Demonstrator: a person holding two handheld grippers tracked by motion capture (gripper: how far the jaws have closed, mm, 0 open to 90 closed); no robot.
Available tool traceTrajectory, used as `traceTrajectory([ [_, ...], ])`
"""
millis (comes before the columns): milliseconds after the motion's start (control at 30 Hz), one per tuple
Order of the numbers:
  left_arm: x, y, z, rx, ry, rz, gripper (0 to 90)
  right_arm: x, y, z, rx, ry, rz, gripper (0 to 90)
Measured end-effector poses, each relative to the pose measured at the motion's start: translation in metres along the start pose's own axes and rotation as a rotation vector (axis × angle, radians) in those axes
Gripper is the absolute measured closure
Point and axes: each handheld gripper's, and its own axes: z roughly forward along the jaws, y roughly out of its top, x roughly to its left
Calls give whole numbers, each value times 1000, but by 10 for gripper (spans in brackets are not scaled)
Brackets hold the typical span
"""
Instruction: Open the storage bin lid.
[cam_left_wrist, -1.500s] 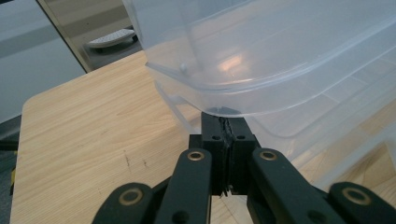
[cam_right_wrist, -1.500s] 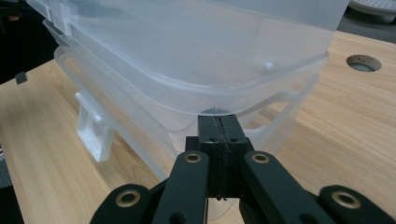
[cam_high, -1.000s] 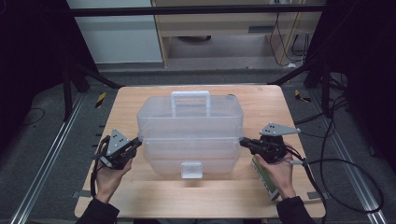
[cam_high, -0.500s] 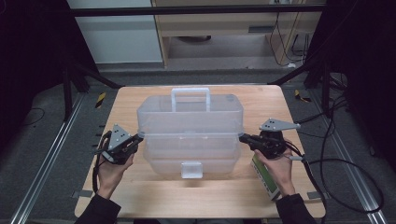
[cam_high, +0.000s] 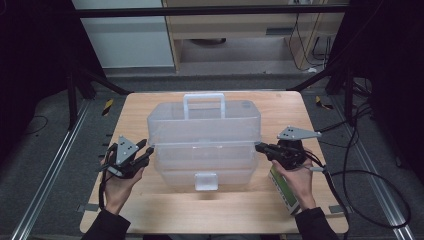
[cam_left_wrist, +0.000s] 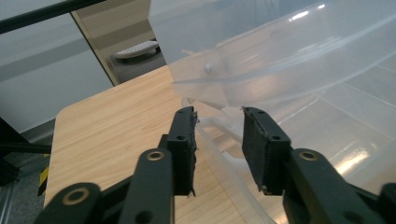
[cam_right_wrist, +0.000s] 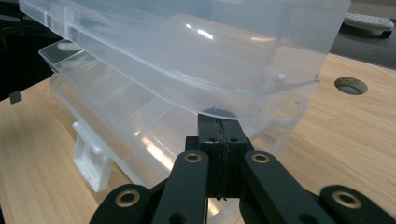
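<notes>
Change since earlier: little; both hands held station at the box ends, the left one edged slightly nearer the box.
Surface (cam_high: 150, 210): wooden, carrying a clear plastic tiered box (cam_high: 205, 137) at centre, long axis running left to right, handle to the far side.
Lid tier: raised and shifted back off the lower trays.
Right hand-held gripper (cam_high: 261, 147): jaws pressed together with nothing visibly between them, tips touching the box's right end under the upper tier.
Left hand-held gripper (cam_high: 145, 152): jaws parted, empty, straddling a thin rim at the left end.
Nearer arm: right, already in contact.
Latch tab (cam_high: 206, 181): on the near face, between the hands.
</notes>
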Motion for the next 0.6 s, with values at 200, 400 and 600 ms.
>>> traceTrajectory([
  [200,-4,2,7,-25,13,15,575,1,0,0,-1,-2,-3,900],
  [400,-3,4,6,-66,13,19,576,1,0,0,2,0,-4,900],
  [600,-6,7,7,-99,-7,45,597,1,0,0,3,-1,-8,900],
])
